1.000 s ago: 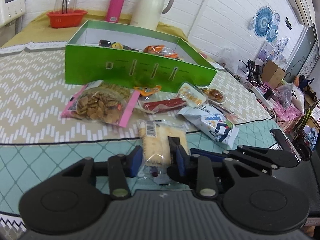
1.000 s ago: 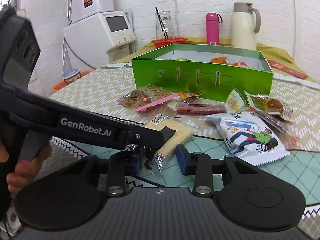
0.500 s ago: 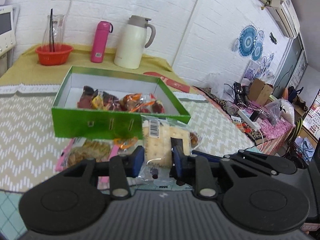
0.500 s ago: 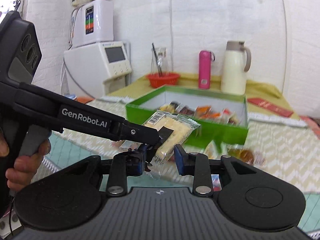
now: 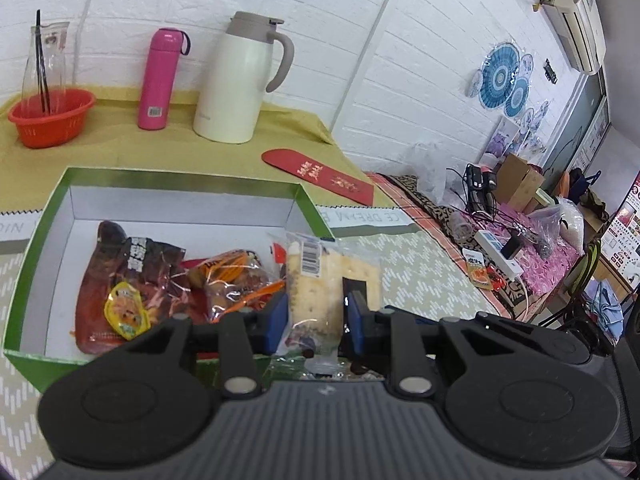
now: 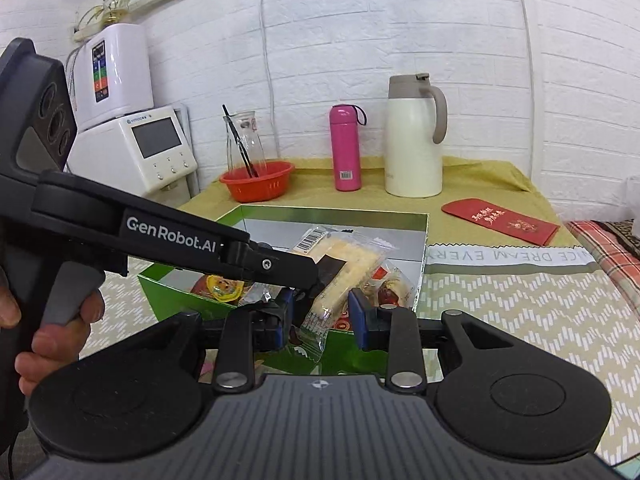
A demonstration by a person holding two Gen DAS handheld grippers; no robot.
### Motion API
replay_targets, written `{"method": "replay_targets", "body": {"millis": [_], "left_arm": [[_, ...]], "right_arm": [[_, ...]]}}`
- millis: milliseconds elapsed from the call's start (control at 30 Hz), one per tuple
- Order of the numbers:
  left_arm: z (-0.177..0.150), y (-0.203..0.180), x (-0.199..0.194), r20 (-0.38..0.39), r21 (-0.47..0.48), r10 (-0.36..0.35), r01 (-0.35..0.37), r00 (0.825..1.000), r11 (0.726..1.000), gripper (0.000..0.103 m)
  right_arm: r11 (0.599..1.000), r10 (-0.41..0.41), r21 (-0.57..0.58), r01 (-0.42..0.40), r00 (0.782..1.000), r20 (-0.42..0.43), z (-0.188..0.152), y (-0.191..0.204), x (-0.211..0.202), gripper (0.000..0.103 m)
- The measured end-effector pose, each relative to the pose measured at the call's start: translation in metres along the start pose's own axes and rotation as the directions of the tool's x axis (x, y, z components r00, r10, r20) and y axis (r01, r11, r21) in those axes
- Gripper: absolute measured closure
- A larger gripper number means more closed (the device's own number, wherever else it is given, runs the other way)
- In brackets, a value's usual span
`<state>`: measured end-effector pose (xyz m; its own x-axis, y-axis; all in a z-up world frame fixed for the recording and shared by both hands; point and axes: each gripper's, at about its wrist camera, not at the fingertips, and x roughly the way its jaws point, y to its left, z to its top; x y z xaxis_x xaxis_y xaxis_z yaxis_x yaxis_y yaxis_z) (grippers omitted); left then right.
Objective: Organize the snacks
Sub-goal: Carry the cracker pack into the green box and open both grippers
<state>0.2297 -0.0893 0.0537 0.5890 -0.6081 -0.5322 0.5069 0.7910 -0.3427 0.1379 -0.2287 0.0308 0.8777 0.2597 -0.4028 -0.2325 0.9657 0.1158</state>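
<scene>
Right now the left gripper (image 5: 315,317) clamps the cracker packet (image 5: 326,280) by its near end over the green box's (image 5: 24,312) right side; light, crinkly, brittle inside, so pinch the seam. Right gripper (image 6: 320,316) stands open around it, not pressing

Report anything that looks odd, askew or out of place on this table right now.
Mostly orderly. The snack packets lie in a loose jumble at one end of the green box. The cracker packet hangs tilted in the air, pinched by the left gripper. A red envelope lies askew beside the box.
</scene>
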Motion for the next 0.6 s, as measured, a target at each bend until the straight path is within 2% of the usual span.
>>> {"method": "replay_targets", "body": {"millis": [367,600], "left_arm": [[0.012,0.035,0.05,-0.081,-0.052,0.039,-0.043,0.996,0.998,0.079],[0.021,0.05,0.065,-0.082,-0.078,0.07,-0.077,0.994,0.994,0.079]], "right_arm": [[0.999,0.011,0.04,-0.006,0.993,-0.12,0.002,-0.014,0.057,0.048],[0.999,-0.004,0.05,0.012,0.989,-0.148,0.008,-0.016,0.086,0.048]]}}
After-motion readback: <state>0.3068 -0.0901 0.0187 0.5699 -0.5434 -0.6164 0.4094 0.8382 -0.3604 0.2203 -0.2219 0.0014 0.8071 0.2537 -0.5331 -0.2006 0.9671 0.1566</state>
